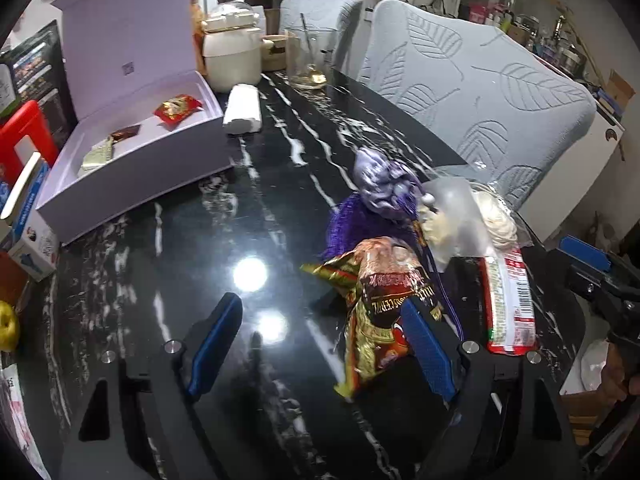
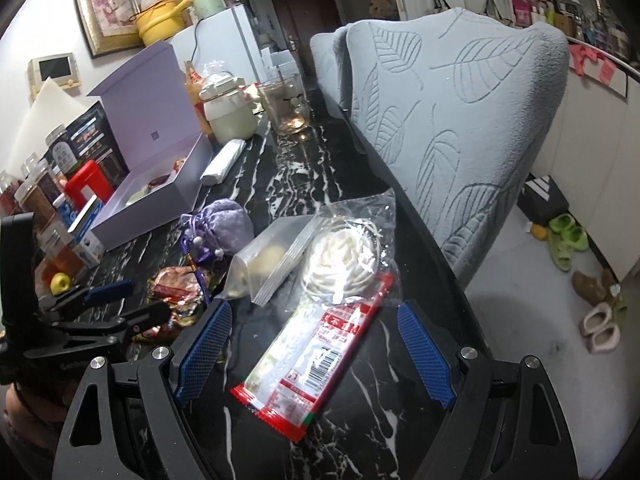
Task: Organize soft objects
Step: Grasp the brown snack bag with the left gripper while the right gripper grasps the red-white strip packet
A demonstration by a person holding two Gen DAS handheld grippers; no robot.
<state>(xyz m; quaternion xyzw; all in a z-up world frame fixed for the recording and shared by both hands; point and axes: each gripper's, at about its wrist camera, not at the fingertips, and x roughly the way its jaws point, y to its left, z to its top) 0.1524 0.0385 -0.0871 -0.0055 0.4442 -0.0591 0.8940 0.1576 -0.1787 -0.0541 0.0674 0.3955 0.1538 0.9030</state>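
Note:
A pile of soft items lies on the black marble table [image 1: 248, 208]: a gold-and-red foil snack bag [image 1: 376, 304], a purple drawstring pouch [image 1: 384, 184], a clear zip bag [image 2: 276, 256] and a red-edged noodle packet [image 2: 320, 344]. My left gripper [image 1: 320, 344] is open, its right finger against the foil bag. My right gripper [image 2: 312, 356] is open, with its fingers on either side of the noodle packet. An open lilac box [image 1: 136, 136] at the left holds a red packet [image 1: 176, 108] and other small packets.
A white roll [image 1: 242, 108], a cream jar [image 1: 230, 56] and a glass beaker [image 1: 306, 60] stand at the table's far end. Grey leaf-pattern chairs [image 1: 480, 92] line the right edge. Boxes and jars crowd the left edge [image 2: 52, 200].

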